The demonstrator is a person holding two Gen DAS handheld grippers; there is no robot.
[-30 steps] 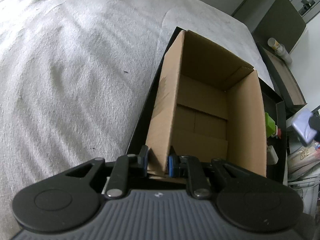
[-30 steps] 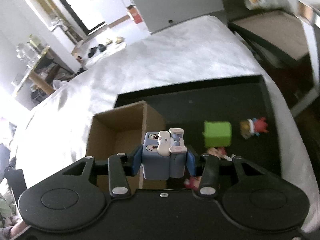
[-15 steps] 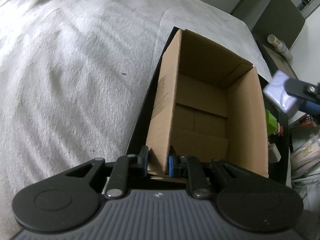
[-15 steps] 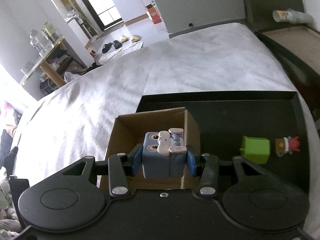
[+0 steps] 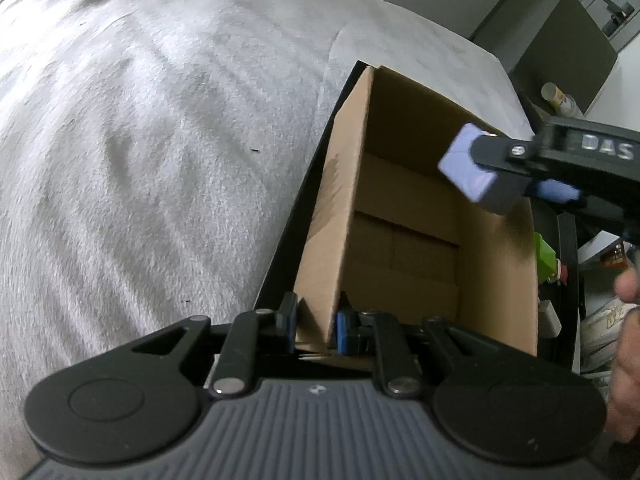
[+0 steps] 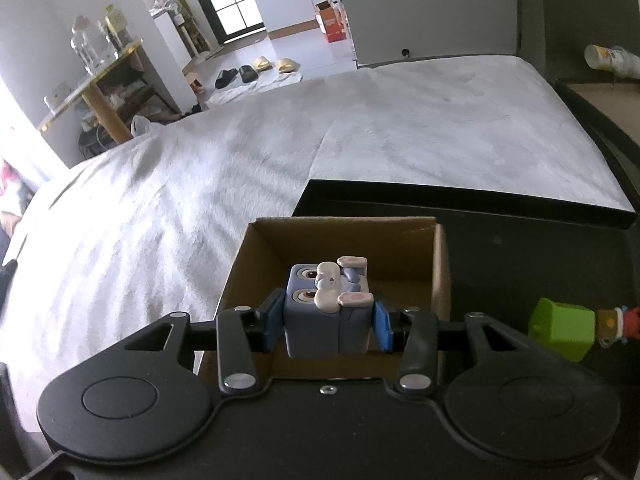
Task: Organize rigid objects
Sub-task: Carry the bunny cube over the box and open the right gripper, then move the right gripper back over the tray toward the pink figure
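The left gripper [image 5: 314, 330] is clamped on the near wall of the cardboard box [image 5: 496, 276], one blue pad outside and one inside the wall. Its body fills the bottom of the left wrist view and hides the box's near lower edge and the tray beneath it.

The right gripper [image 6: 326, 322] grips a blue toy cube [image 6: 326, 316] between its blue pads. The cube carries two eyes and pale rabbit ears on its upper face; its underside is not visible. In the left wrist view the cube [image 5: 466, 168] appears blurred at centre right, above the box's right wall, with the right gripper's arm running off the right edge. A hand [image 5: 626, 344] is cut off at the lower right edge.

The box stands open-topped on a black tray [image 6: 520, 208]. Its interior floor shows folded flaps only; the near part of the floor is hidden by the cube and gripper in the right wrist view.

To the right of the box on the tray lie a green block [image 6: 562, 334] and, just beside it, a small red figure [image 6: 618, 326], partly cut by the frame edge and hard to make out. In the left wrist view the box's right wall hides most of both.

The tray's raised far rim runs across centre right. Beyond it and to the left, the white fabric surface [image 6: 240, 160] lies open up to the far edge.
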